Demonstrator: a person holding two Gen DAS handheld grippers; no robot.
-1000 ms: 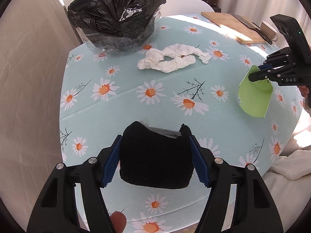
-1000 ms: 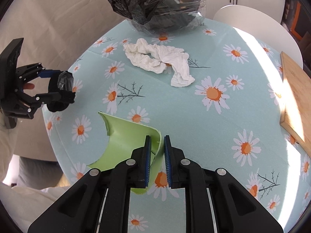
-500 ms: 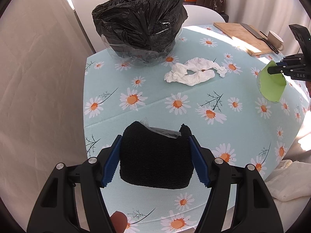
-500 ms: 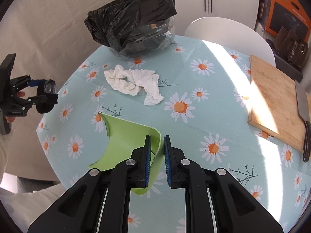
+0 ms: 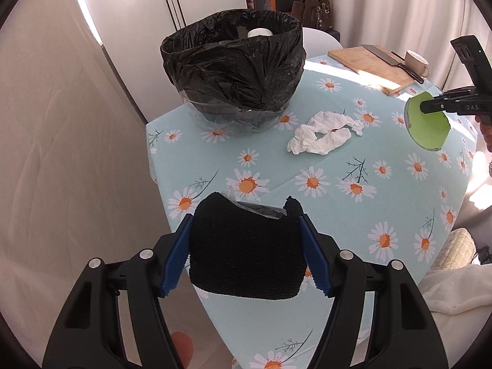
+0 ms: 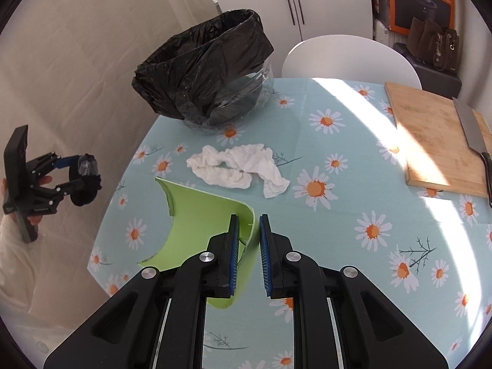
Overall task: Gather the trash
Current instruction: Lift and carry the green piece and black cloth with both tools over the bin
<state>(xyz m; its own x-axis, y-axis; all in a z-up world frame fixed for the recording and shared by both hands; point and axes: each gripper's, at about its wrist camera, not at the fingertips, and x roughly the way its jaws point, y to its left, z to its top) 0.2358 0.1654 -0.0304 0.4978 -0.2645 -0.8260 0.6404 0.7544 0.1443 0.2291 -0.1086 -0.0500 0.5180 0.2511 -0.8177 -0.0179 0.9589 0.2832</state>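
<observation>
My left gripper (image 5: 246,240) is shut on a black fuzzy bundle (image 5: 246,255) with a bit of clear plastic on top, held in the air over the table's near left edge. It also shows in the right wrist view (image 6: 83,181). My right gripper (image 6: 247,240) is shut on a torn green paper piece (image 6: 196,230), held above the table; it also shows in the left wrist view (image 5: 427,123). A bin lined with a black bag (image 5: 233,64) (image 6: 206,70) stands open at the table's far side. A crumpled white tissue (image 5: 323,132) (image 6: 240,169) lies on the table in front of it.
The round table has a daisy-print cloth (image 5: 307,184). A wooden cutting board (image 6: 436,135) with a cleaver (image 6: 473,129) lies at the right, with a cup (image 5: 415,61) beyond it. A white chair (image 6: 347,58) stands behind the table. A beige curtain (image 5: 61,153) hangs at left.
Both grippers have risen and pulled back from the table with their loads. The bin's open top now shows in the left wrist view.
</observation>
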